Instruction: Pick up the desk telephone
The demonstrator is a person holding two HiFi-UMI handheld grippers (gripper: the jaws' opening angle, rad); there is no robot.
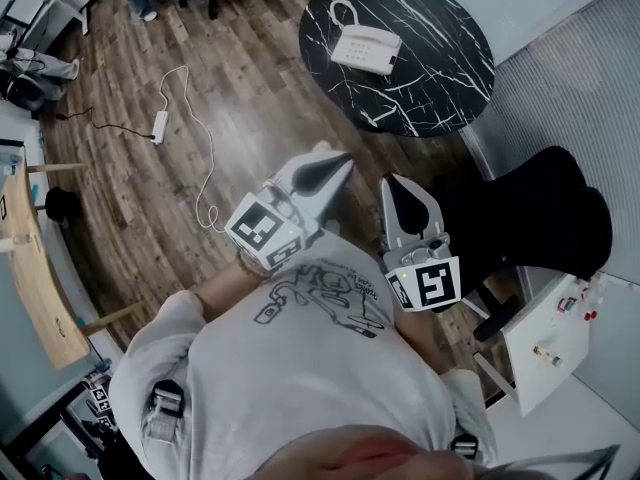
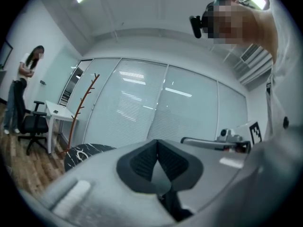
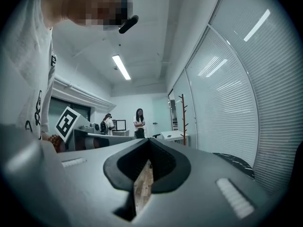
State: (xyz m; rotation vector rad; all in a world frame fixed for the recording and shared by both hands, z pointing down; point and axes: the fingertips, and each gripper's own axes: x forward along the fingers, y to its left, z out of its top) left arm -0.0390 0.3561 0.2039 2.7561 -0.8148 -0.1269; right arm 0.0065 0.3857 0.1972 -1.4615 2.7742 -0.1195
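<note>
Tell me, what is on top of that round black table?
A white desk telephone, its cord looped beside it, lies on the black marbled table. Whatever stands beneath the tabletop is hidden.

Left gripper [image 1: 343, 162], right gripper [image 1: 392, 184]: jaws together.

- The white desk telephone [image 1: 366, 48] lies flat on the round black desk [image 1: 450, 78].
- It is far out in front of the left gripper [image 1: 343, 161] and the right gripper [image 1: 393, 182].
</note>
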